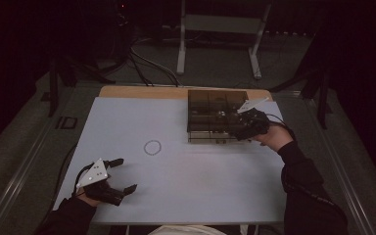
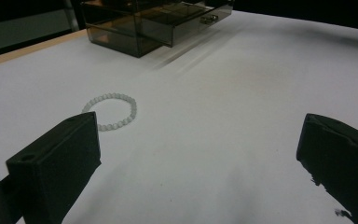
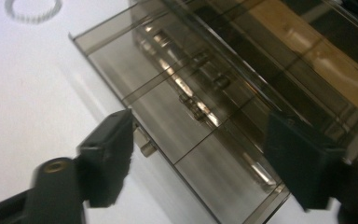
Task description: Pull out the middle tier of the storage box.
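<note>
A pale bead bracelet (image 1: 145, 147) lies flat on the white table (image 1: 196, 186), left of a smoked clear drawer box (image 1: 215, 105) at the back right. In the left gripper view the bracelet (image 2: 133, 108) lies just beyond the left jaw. My left gripper (image 1: 126, 174) rests near the front left corner, open and holding nothing (image 2: 200, 149). My right gripper (image 1: 236, 132) is at the box's front right, open. In the right gripper view its jaws (image 3: 205, 163) stand wide apart over a pulled-out drawer (image 3: 182, 107) with partitions. A small knob (image 3: 145, 145) sits beside the left jaw.
The table's wooden back edge (image 1: 142, 91) shows behind the white sheet. Beyond it stand a metal frame (image 1: 220, 29) and floor cables (image 1: 147, 63). The bracelet (image 3: 32, 18) shows at the top left of the right gripper view. A dark sleeve (image 1: 308, 191) crosses the table's right side.
</note>
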`<action>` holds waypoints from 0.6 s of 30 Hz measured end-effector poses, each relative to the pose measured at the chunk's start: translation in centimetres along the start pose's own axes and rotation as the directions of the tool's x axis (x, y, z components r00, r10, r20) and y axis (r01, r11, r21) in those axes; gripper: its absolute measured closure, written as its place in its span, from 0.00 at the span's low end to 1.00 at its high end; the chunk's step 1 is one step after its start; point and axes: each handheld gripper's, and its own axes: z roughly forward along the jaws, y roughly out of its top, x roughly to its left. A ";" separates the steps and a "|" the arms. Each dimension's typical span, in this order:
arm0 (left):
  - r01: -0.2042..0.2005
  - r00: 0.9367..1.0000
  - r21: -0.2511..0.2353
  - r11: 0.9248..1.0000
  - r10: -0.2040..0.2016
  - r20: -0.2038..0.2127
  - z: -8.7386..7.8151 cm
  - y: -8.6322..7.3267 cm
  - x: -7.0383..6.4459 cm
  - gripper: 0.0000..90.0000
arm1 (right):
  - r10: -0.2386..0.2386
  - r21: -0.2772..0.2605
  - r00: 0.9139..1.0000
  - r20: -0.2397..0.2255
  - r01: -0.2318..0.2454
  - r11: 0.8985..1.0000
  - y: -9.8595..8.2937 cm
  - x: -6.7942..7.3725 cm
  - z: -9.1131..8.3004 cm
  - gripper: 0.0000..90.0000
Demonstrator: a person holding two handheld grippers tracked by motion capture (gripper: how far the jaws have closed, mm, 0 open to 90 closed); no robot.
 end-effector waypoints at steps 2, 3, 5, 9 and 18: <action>0.001 1.000 -0.002 1.000 -0.001 0.000 0.0 0.0 0.0 0.01 | 0.016 -0.010 1.000 0.004 -0.016 1.000 -0.2 0.1 -0.1 0.19; 0.002 1.000 -0.002 1.000 -0.002 0.001 0.0 0.0 0.0 0.01 | 0.054 -0.050 0.999 0.006 -0.053 0.997 -0.6 0.2 -0.5 0.16; 0.002 1.000 -0.002 1.000 -0.002 0.000 0.0 0.0 0.0 0.01 | 0.077 -0.061 0.997 -0.002 -0.077 0.995 -1.0 0.3 -0.7 0.15; 0.003 1.000 -0.003 1.000 -0.003 0.002 0.0 0.0 0.0 0.01 | 0.143 -0.101 0.989 0.050 -0.137 0.985 -1.9 0.7 -1.2 0.10; 0.002 1.000 -0.002 1.000 -0.002 0.000 0.0 0.0 0.0 0.01 | 0.196 -0.114 0.975 0.104 -0.184 0.976 -4.5 1.9 -1.1 0.00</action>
